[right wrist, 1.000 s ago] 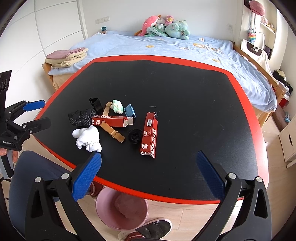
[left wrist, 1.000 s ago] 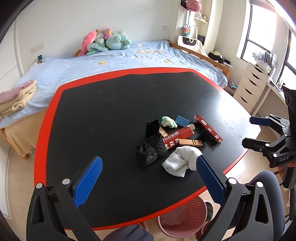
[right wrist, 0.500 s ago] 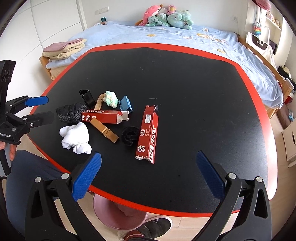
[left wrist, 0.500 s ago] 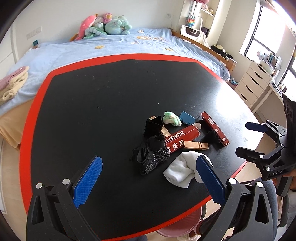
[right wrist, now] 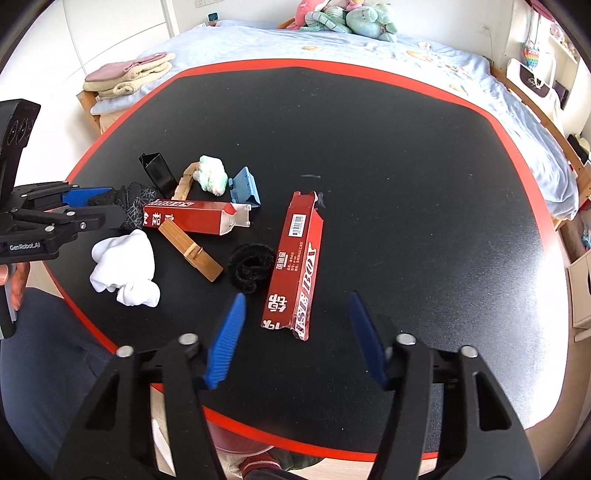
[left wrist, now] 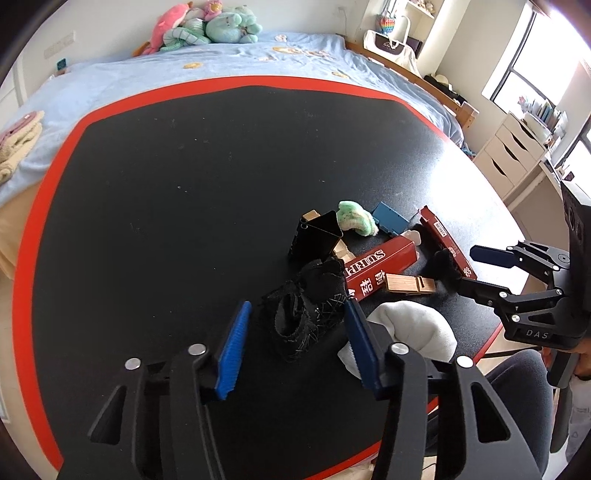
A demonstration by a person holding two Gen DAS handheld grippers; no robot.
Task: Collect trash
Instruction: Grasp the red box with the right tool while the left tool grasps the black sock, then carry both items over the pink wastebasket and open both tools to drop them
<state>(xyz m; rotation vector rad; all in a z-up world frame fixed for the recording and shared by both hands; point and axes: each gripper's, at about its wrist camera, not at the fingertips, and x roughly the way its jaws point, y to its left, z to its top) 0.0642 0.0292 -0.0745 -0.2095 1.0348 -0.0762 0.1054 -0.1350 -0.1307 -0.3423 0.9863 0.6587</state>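
Observation:
A pile of trash lies on the black table [left wrist: 147, 221]. My left gripper [left wrist: 295, 332] is open, its fingers on either side of a black patterned sock [left wrist: 303, 314]. Beside it lie a white sock [left wrist: 413, 328], a wooden clip [left wrist: 410, 285] and a red carton [left wrist: 380, 267]. My right gripper [right wrist: 295, 332] is open just in front of the near end of a second red carton [right wrist: 297, 266]. A black fuzzy ring [right wrist: 249, 267], a green wad [right wrist: 212, 175], a blue piece [right wrist: 243, 186] and a black box [right wrist: 157, 170] lie around them.
The table has a red rim [right wrist: 332, 448]. A pink bin [right wrist: 236, 448] shows just below the near edge. A bed [left wrist: 221, 59] with plush toys [left wrist: 207, 27] stands behind the table. White drawers [left wrist: 513, 155] stand at the right.
Both grippers have moved forward and down toward the table. Their jaws have narrowed but stay open. The left one now straddles the black sock; the right one has neared the red carton.

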